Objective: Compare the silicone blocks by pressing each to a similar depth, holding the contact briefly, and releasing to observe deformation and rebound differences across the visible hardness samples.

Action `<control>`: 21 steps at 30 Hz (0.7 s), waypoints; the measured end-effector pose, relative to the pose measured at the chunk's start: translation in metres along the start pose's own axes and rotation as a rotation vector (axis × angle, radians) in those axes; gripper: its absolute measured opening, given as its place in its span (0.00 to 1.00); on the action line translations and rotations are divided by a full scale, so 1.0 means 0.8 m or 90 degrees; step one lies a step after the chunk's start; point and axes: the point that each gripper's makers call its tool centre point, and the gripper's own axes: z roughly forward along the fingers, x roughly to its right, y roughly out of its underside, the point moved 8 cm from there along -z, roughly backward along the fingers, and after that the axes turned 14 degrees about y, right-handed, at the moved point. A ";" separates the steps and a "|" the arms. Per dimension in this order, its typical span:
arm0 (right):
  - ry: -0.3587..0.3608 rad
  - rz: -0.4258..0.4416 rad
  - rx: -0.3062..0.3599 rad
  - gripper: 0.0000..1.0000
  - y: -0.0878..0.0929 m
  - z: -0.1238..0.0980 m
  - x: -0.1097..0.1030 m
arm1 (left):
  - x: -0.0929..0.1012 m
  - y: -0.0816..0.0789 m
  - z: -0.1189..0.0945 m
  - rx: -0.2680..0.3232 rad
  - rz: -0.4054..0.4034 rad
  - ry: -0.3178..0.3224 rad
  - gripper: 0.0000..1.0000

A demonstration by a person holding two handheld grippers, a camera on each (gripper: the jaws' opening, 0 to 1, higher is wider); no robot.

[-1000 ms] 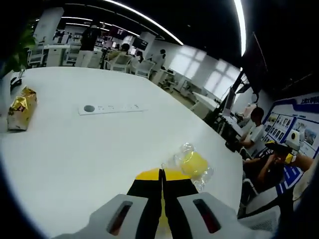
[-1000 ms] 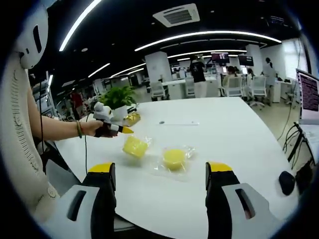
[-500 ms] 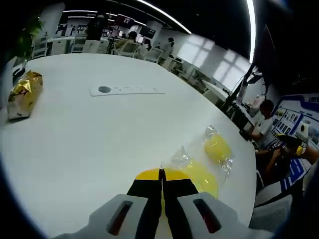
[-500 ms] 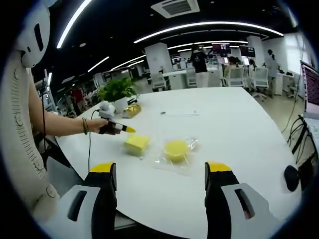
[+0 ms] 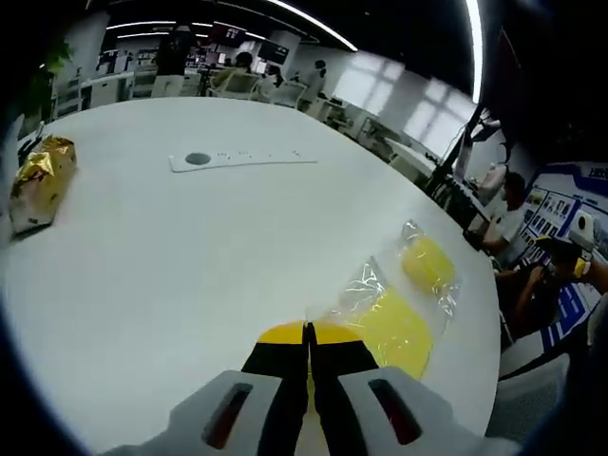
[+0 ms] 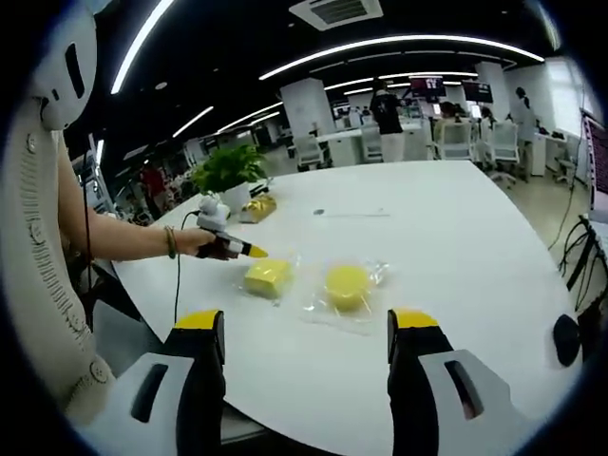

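Note:
Two yellow silicone samples lie in clear bags on the white table (image 6: 456, 209). The square block (image 6: 267, 275) (image 5: 391, 330) is the nearer one to my left gripper (image 5: 308, 332), which is shut with nothing held; its yellow tips sit just at the block's edge. In the right gripper view the left gripper (image 6: 253, 252) points at the square block from the left, held by a person's hand. The round block (image 6: 347, 285) (image 5: 427, 263) lies beside the square one. My right gripper (image 6: 307, 323) is open, well short of both blocks.
A gold foil packet (image 5: 40, 180) lies at the table's left, and a flat white strip with a round dark spot (image 5: 242, 157) lies farther across. A potted plant (image 6: 225, 171) stands beyond the hand. A black mouse (image 6: 569, 333) sits at the right edge. People sit at the table's right side.
The left gripper has come closer to the square block, which now lies right beside its tips. The right gripper stays open and hardly shifts.

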 end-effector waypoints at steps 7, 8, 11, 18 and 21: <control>-0.007 -0.003 0.008 0.64 -0.001 -0.002 -0.003 | 0.001 0.001 -0.011 0.022 -0.018 -0.033 0.23; -0.008 -0.004 0.009 0.64 -0.001 -0.002 -0.004 | 0.003 0.002 -0.014 0.024 -0.019 -0.037 0.27; -0.015 -0.006 0.013 0.64 -0.001 -0.005 -0.007 | 0.012 0.002 -0.023 0.035 -0.008 -0.050 0.31; -0.037 -0.013 0.034 0.63 -0.004 -0.010 -0.013 | 0.053 -0.001 -0.055 0.052 0.035 -0.060 0.36; -0.046 -0.022 0.044 0.63 -0.007 -0.011 -0.015 | 0.077 -0.002 -0.072 0.072 0.050 -0.060 0.37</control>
